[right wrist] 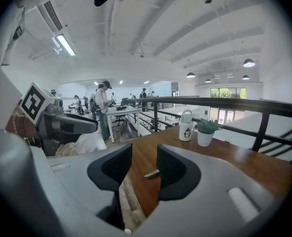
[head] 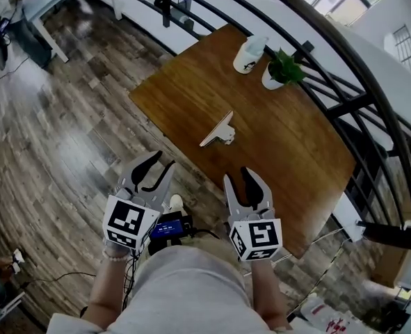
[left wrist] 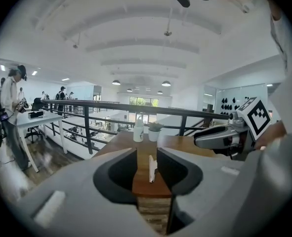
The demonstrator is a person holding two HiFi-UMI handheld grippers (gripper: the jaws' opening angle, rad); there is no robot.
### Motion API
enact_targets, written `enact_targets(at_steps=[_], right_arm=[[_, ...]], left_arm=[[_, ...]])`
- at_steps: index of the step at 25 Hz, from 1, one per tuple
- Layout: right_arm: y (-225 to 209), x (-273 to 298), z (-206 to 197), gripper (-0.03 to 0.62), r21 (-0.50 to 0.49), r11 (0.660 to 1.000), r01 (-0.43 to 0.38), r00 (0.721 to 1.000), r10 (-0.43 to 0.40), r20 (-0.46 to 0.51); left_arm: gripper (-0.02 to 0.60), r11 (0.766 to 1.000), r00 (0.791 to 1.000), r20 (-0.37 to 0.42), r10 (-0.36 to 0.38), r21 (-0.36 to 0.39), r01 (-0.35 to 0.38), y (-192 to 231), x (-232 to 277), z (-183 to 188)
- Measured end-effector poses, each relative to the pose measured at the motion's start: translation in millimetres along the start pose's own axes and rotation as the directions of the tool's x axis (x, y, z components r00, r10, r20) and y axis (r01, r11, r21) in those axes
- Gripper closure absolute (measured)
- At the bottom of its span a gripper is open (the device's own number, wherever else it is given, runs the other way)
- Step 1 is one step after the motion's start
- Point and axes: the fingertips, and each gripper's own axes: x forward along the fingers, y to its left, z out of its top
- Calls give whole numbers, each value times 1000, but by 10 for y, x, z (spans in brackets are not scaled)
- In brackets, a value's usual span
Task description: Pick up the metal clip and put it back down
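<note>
Metal clip [head: 218, 131]: lies on the desk [head: 191, 82], centre of frame, untouched. Left gripper [head: 162, 163] and right gripper [head: 240, 179]: lower centre, short of the desk's near edge, jaws apart, both empty. Advice: descend over the clip, straddle its raised part, close squarely, lift level

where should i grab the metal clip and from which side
Probably the narrow middle of the metal clip, with the jaws closing across its two long sides, coming from the near edge of the table. The clip lies low, long and thin, and in the left gripper view it shows edge-on between the jaws of the open left gripper.
</note>
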Motion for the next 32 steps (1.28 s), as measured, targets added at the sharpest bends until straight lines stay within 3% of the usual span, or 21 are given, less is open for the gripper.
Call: enact_targets(at_steps=[8,14,26,32], right_arm=[[-3,158,-1,427,2,1000,26,999,-26,-33],[-80,204,15,428,-14,1000,-2,999,1,-44],[-280,320,83,428,-53,993,-106,994,103,-47],[-339,385,65,428,-50,987,-152,987,149,-58]], left_arm=[[462,999,999,-10,-34,-14,34,147,161,25],[462,999,999,-20,-39,-24,38,143,248,16],[462,998,999,-1,46,-44,-46,53,352,138],[462,992,998,1,70,-103,-69,1,402,95]])
